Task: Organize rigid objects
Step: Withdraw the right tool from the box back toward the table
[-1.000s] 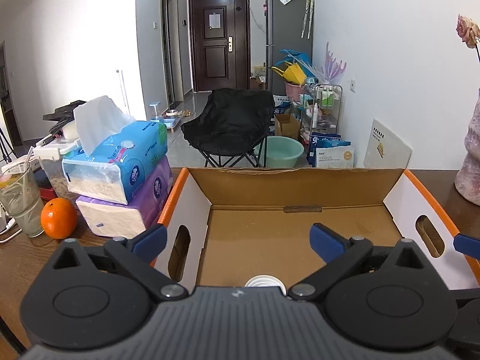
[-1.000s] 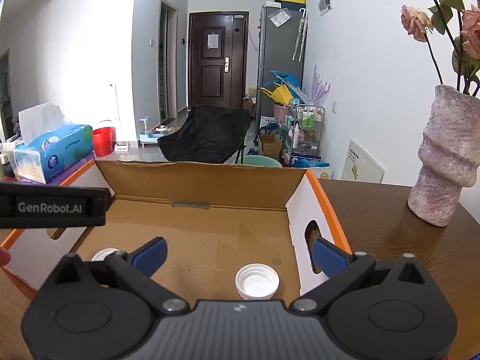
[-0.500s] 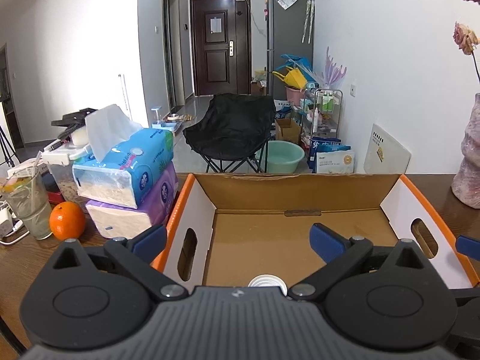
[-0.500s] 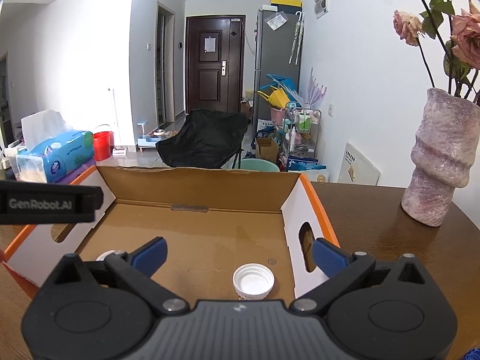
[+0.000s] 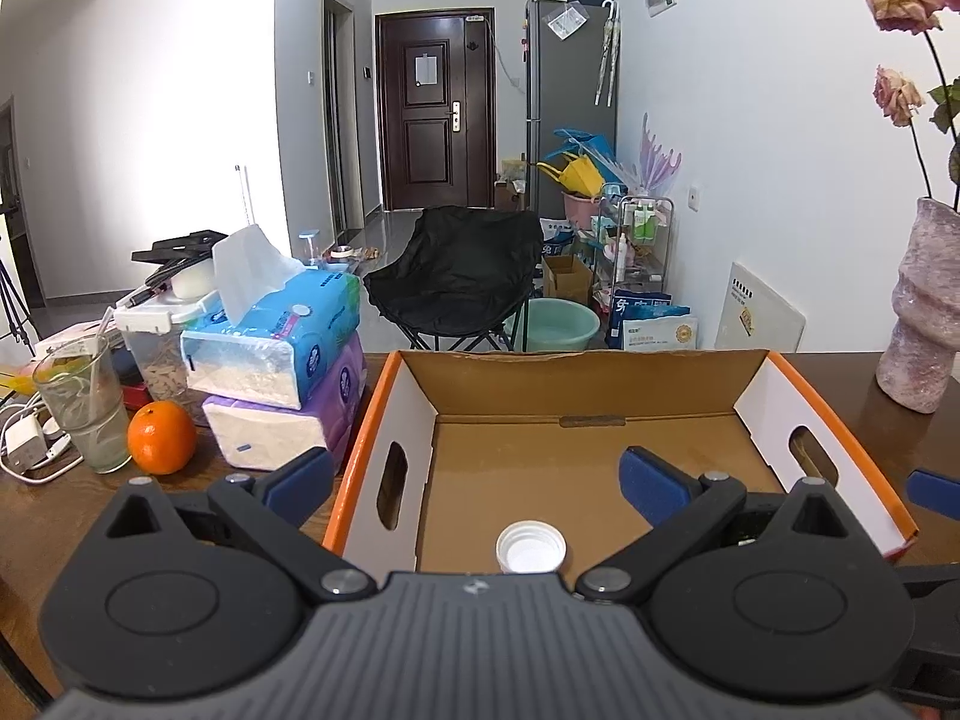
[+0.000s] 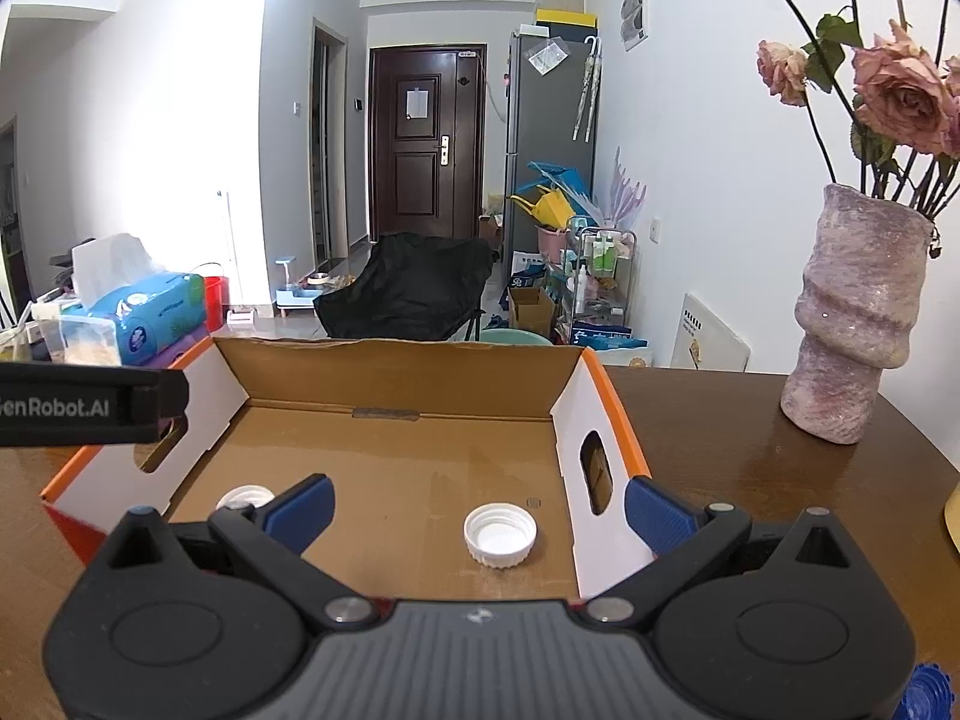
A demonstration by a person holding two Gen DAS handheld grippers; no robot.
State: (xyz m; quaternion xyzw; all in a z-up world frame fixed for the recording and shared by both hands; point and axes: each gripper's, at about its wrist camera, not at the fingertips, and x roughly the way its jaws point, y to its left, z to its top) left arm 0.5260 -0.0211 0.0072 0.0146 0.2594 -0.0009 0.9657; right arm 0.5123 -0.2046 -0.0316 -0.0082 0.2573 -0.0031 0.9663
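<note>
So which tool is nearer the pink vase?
Right. The right tool sits by the cardboard box's right wall, close to the pink vase; the left tool is over its left side.

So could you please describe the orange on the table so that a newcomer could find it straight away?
Start at the orange-edged cardboard box on the wooden table and look left, past the stacked tissue packs. The orange sits between that stack and a drinking glass. It is the only round, bright orange thing there.
</note>
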